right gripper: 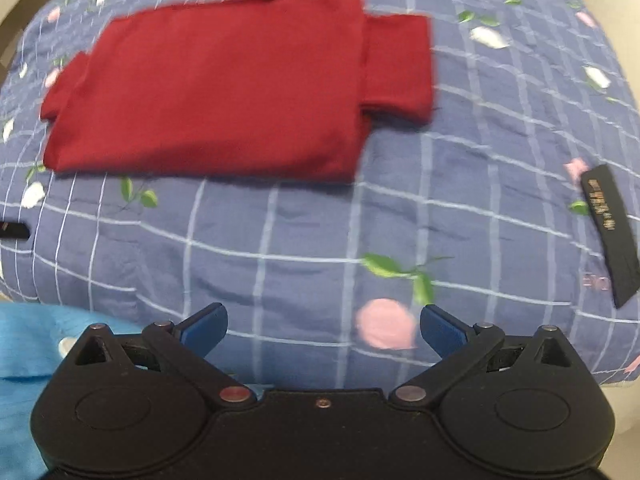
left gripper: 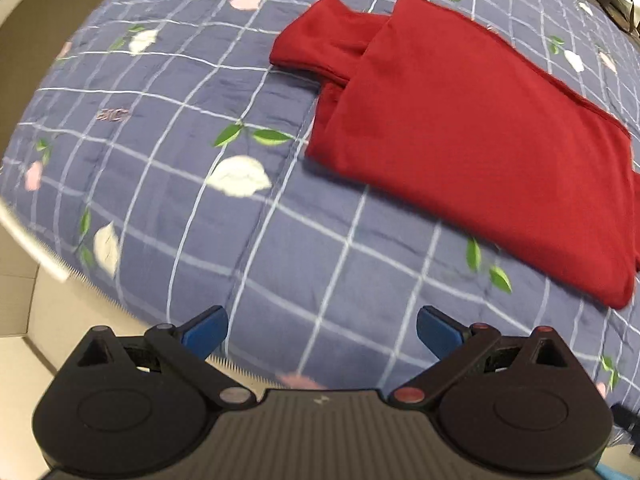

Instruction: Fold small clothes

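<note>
A small red shirt (left gripper: pixel 460 132) lies folded in half on the blue checked bedspread (left gripper: pixel 200 120), one short sleeve sticking out at its far left. My left gripper (left gripper: pixel 322 334) is open above the bedspread, short of the shirt, nothing between its blue fingertips. In the right wrist view the same red shirt (right gripper: pixel 216 88) lies flat ahead, a sleeve poking out on each side. My right gripper (right gripper: pixel 323 332) is open too, well back from the shirt's near edge, holding nothing.
A black flat strip with gold lettering (right gripper: pixel 610 232) lies on the bedspread (right gripper: pixel 304 232) to the right. A small dark object (right gripper: pixel 14 231) sits at the left edge. Light blue cloth (right gripper: pixel 24 360) shows at the lower left. The bed edge (left gripper: pixel 92 284) drops to a pale floor.
</note>
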Demonstrator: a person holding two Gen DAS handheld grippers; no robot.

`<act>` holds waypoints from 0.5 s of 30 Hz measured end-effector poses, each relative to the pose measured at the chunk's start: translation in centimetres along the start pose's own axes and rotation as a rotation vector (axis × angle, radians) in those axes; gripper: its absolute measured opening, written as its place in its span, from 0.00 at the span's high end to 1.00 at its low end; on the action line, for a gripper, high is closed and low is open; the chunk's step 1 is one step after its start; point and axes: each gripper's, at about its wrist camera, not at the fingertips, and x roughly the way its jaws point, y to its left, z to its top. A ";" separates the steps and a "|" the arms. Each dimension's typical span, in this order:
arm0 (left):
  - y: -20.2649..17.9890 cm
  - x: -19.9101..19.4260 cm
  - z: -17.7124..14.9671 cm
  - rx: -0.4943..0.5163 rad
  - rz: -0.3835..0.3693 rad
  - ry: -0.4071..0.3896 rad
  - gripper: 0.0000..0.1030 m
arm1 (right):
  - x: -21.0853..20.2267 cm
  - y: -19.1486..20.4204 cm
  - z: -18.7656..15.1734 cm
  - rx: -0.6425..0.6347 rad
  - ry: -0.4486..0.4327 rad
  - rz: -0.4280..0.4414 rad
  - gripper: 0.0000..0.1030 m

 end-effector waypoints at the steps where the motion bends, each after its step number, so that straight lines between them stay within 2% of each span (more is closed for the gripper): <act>1: 0.3 0.6 0.7 0.003 -0.009 0.010 0.00 | 0.4 1.0 0.4 -0.004 0.026 -0.001 0.01; 3: 1.0 1.8 2.2 0.012 -0.034 0.022 0.00 | 0.8 3.0 1.1 -0.023 0.049 0.003 0.01; 9: 3.0 3.8 6.1 0.025 -0.106 -0.028 0.00 | 1.5 8.1 3.4 -0.078 0.008 -0.004 0.01; 15: 4.2 5.4 10.0 -0.009 -0.167 -0.082 0.00 | 2.8 10.8 7.7 -0.124 -0.087 -0.043 0.01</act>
